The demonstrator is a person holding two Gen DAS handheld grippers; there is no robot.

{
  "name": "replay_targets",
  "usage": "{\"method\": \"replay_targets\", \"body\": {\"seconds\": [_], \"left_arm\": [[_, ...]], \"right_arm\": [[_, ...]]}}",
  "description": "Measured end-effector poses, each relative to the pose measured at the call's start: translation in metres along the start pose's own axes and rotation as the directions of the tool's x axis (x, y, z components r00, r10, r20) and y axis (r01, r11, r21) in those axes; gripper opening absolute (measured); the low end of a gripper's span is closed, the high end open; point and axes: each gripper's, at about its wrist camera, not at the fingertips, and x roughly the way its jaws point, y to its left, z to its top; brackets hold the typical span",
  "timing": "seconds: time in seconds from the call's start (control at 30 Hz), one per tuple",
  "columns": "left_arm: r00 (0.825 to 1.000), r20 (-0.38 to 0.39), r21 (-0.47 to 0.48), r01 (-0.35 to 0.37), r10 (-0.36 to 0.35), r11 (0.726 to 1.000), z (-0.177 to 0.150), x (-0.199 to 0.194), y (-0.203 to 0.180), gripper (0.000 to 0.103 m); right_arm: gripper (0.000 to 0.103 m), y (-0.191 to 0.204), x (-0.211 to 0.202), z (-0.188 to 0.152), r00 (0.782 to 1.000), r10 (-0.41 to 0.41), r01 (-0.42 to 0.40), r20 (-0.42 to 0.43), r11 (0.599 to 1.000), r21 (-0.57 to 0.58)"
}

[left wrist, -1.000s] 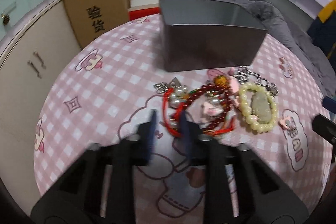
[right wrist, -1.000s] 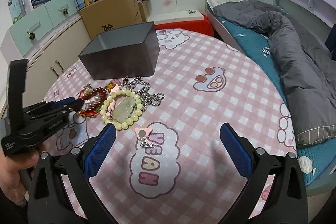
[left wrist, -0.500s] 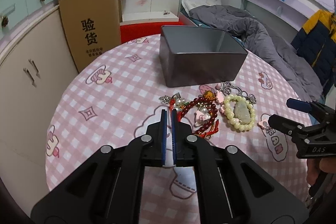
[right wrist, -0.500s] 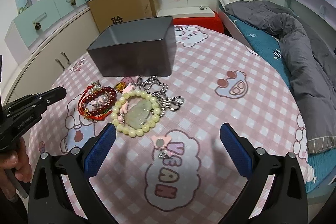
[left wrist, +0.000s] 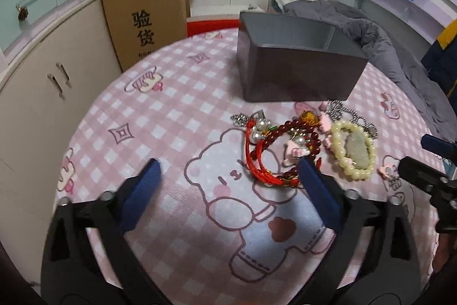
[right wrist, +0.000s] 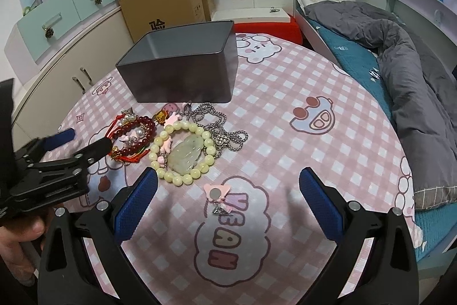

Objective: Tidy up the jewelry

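Note:
A heap of jewelry lies on the pink checked table in front of a dark grey box [left wrist: 297, 65], also in the right wrist view [right wrist: 182, 67]. A red bead bracelet with red cord [left wrist: 274, 153] [right wrist: 131, 139] lies at the left, a pale green bead bracelet with jade pendant [left wrist: 354, 147] [right wrist: 182, 153] beside it, a silver chain [right wrist: 220, 130] behind. A pink clip [right wrist: 217, 195] lies apart. My left gripper [left wrist: 228, 187] is open and empty, its right finger by the red cord. My right gripper [right wrist: 228, 190] is open and empty above the pink clip.
A cardboard box [left wrist: 148, 16] stands beyond the table's far left edge by beige cupboards [left wrist: 45, 93]. A bed with a grey duvet [right wrist: 405, 56] runs along the right. A red stool [right wrist: 268, 27] sits behind the grey box.
My left gripper was shut half a second ago and has opened wide, moving closer to the red bracelet. My right gripper stayed open and shifted a little.

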Motion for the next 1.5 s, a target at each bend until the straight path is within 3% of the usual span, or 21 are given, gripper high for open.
{"method": "replay_targets", "body": {"seconds": [0.03, 0.07, 0.13, 0.17, 0.4, 0.7, 0.87, 1.1, 1.27, 1.3, 1.4, 1.5], "left_arm": [[1.0, -0.022, 0.001, 0.005, -0.005, 1.0, 0.0, 0.006, 0.0, 0.073], [0.999, -0.032, 0.0, 0.016, -0.016, 1.0, -0.002, 0.01, 0.0, 0.054], [1.0, -0.02, 0.023, 0.017, -0.017, 1.0, -0.001, 0.011, -0.003, 0.031], [0.999, -0.02, 0.031, 0.034, -0.034, 0.999, 0.0, 0.011, -0.003, 0.01], [0.993, 0.06, 0.062, 0.101, -0.105, 0.993, 0.009, -0.023, -0.006, 0.008], [0.972, 0.152, 0.052, 0.172, -0.178, 0.984, 0.013, -0.071, 0.01, 0.008], [0.975, 0.139, 0.026, 0.169, -0.171, 0.985, 0.005, -0.076, 0.024, 0.008], [0.988, 0.068, -0.076, 0.143, -0.138, 0.987, -0.018, -0.055, 0.063, 0.008], [0.989, 0.048, -0.114, 0.143, -0.138, 0.983, -0.027, -0.044, 0.078, 0.008], [0.989, 0.042, -0.124, 0.143, -0.139, 0.982, -0.029, -0.041, 0.08, 0.009], [0.99, 0.028, -0.14, 0.144, -0.141, 0.98, -0.033, -0.034, 0.083, 0.009], [0.987, 0.021, -0.144, 0.163, -0.162, 0.976, -0.035, -0.029, 0.084, 0.009]], "right_arm": [[0.095, 0.0, 0.0, 0.0, 1.0, -0.001, 0.001, -0.001, 1.0, 0.0], [0.095, 0.0, 0.0, 0.0, 1.0, -0.002, 0.002, -0.001, 1.0, 0.0], [0.095, 0.0, 0.0, 0.0, 1.0, 0.002, -0.002, -0.002, 1.0, 0.002], [0.095, 0.0, 0.0, 0.0, 1.0, 0.001, -0.001, -0.002, 1.0, 0.002], [0.095, 0.001, 0.0, 0.0, 1.0, 0.012, -0.012, -0.003, 1.0, 0.002], [0.095, 0.014, -0.005, 0.002, 0.999, 0.046, -0.046, 0.013, 0.999, -0.02], [0.095, 0.036, -0.001, 0.002, 0.992, 0.129, -0.129, -0.001, 0.989, -0.072], [0.095, 0.099, 0.023, 0.009, 0.955, 0.287, -0.296, -0.073, 0.932, -0.21], [0.067, 0.136, 0.056, 0.014, 0.943, 0.301, -0.328, -0.142, 0.91, -0.251], [0.055, 0.14, 0.059, 0.013, 0.946, 0.288, -0.319, -0.15, 0.911, -0.262], [0.042, 0.156, 0.066, 0.007, 0.972, 0.204, -0.235, -0.119, 0.892, -0.387], [0.006, 0.152, 0.057, 0.002, 0.969, 0.209, -0.244, -0.129, 0.875, -0.417]]}}
